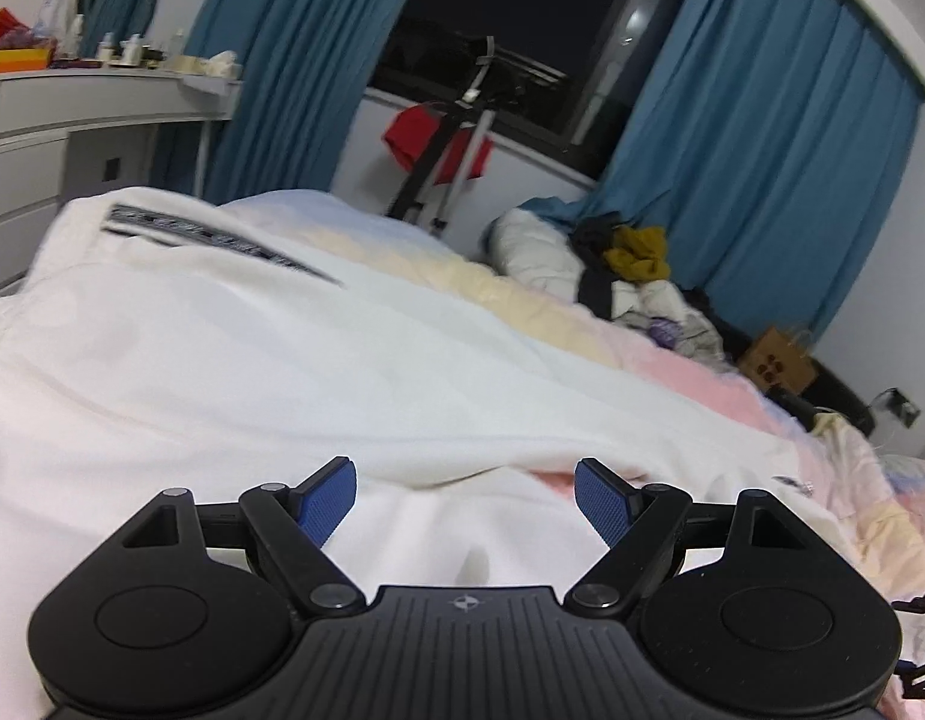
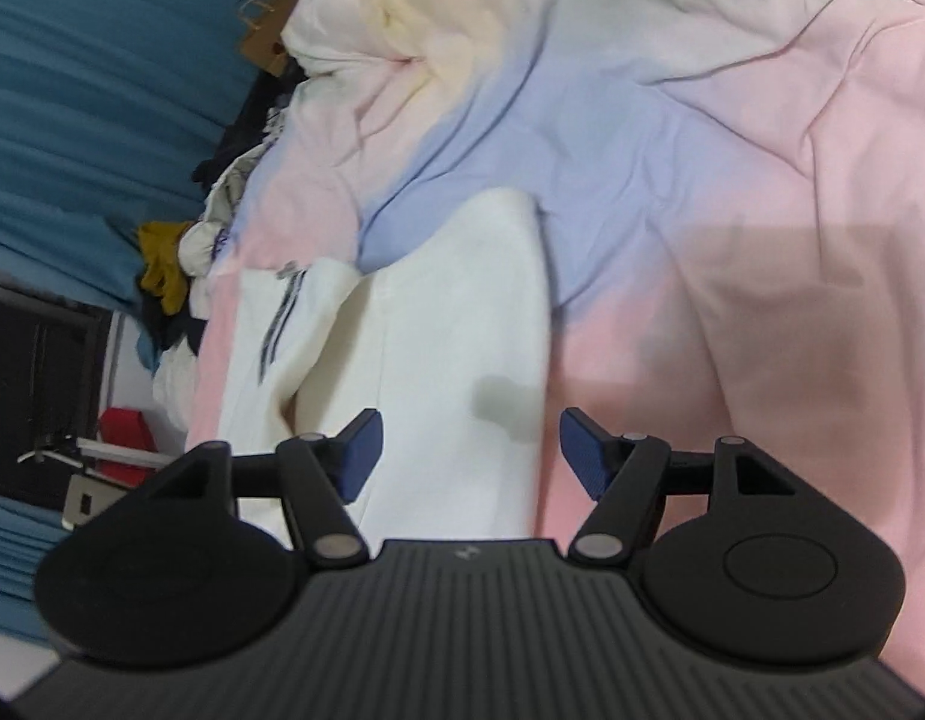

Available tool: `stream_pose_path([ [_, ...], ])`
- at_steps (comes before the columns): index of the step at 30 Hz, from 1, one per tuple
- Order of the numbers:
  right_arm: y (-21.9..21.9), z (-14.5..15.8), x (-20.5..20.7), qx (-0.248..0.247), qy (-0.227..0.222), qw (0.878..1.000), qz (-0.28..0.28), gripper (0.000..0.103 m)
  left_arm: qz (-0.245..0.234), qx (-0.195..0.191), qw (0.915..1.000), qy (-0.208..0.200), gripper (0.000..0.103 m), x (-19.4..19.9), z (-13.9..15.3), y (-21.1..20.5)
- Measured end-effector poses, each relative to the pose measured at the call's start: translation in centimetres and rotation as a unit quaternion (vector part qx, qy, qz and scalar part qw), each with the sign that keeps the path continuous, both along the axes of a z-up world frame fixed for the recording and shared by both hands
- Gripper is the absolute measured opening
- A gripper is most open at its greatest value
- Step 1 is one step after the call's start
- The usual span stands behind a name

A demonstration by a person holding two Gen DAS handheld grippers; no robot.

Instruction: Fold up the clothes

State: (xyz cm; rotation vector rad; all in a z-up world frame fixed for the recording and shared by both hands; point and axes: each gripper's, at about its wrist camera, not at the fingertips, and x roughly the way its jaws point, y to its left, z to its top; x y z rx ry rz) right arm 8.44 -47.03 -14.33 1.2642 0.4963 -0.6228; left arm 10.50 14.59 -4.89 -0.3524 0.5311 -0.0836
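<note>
My left gripper (image 1: 465, 495) hung over the white garment (image 1: 234, 354), fingers (image 1: 327, 501) spread wide and holding nothing. The garment lay flat on the bed (image 1: 690, 372), atop its pastel quilt (image 2: 732, 180), dark stripe trim (image 1: 222, 237) toward the far end. My right gripper (image 2: 468, 450) was released too, fingers (image 2: 582, 456) apart above the garment's edge, empty.

Pastel bedspread (image 2: 732, 192) lies open right of the white garment (image 2: 462, 312); clothes pile (image 1: 630, 276) crowds the far edge.
</note>
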Motion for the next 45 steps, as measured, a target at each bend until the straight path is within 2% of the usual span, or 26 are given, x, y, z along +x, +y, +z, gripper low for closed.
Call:
stream_pose_path([
  [6,-1.5,-1.6,2.3,-0.044,0.010,0.999,-0.009,0.068,0.021,0.003,0.9997,0.014,0.083,-1.6,-0.1,0.7],
  [11,-2.8,-3.7,4.3,-0.075,0.021,0.997,0.002,0.068,0.032,0.014,0.9987,0.037,0.083,-1.0,-1.1,0.5],
  [13,-2.6,-3.5,5.1,-0.103,0.018,0.994,0.018,0.068,0.036,0.018,0.9982,0.044,0.083,-0.6,-1.4,0.4],
  [15,-2.2,-2.7,6.0,-0.142,-0.005,0.989,0.042,0.067,0.038,0.022,0.9978,0.050,0.083,-0.2,-1.7,0.1],
  [18,-1.5,-1.9,7.0,-0.179,-0.029,0.981,0.072,0.060,0.041,0.026,0.9971,0.058,0.083,0.4,-2.0,-0.3],
  [20,-1.4,-1.9,7.5,-0.188,-0.016,0.980,0.069,0.042,0.040,0.029,0.9967,0.064,0.083,0.7,-2.2,-0.6],
  [21,-1.6,-2.2,7.6,-0.187,0.000,0.980,0.061,0.031,0.040,0.031,0.9965,0.067,0.083,0.8,-2.2,-0.7],
  [23,-1.8,-2.5,7.9,-0.188,0.039,0.980,0.050,0.017,0.055,0.029,0.9940,0.090,0.083,1.1,-2.2,-0.7],
  [24,-1.9,-2.5,7.9,-0.190,0.049,0.980,0.047,0.015,0.057,0.023,0.9933,0.099,0.083,1.2,-2.2,-0.5],
  [27,-1.7,-1.6,7.6,-0.198,0.041,0.979,0.036,0.010,0.059,0.007,0.9926,0.106,0.083,1.3,-1.5,0.4],
  [29,-1.5,-0.6,7.1,-0.202,0.024,0.979,0.024,0.006,0.066,0.008,0.9922,0.106,0.083,1.2,-0.8,1.1],
  [33,-1.3,2.2,5.5,-0.222,-0.038,0.974,0.001,0.006,0.076,0.001,0.9914,0.107,0.083,0.8,0.8,3.0],
  [37,-1.2,3.8,4.3,-0.253,-0.057,0.965,-0.025,0.006,0.093,-0.003,0.9895,0.111,0.083,0.1,3.1,5.6],
  [39,-1.9,3.3,3.6,-0.243,-0.043,0.968,-0.052,0.006,0.101,-0.007,0.9887,0.111,0.083,-0.5,4.4,7.0],
  [41,-2.7,2.0,3.2,-0.229,-0.006,0.971,-0.070,0.006,0.125,-0.004,0.9851,0.117,0.083,-1.3,5.9,8.7],
  [43,-3.5,0.2,3.5,-0.209,0.041,0.975,-0.061,0.006,0.170,0.006,0.9762,0.134,0.083,-2.3,7.2,10.6],
  [45,-4.1,-1.4,3.9,-0.187,0.081,0.978,-0.046,0.006,0.205,-0.015,0.9681,0.143,0.083,-3.4,8.2,13.1],
])
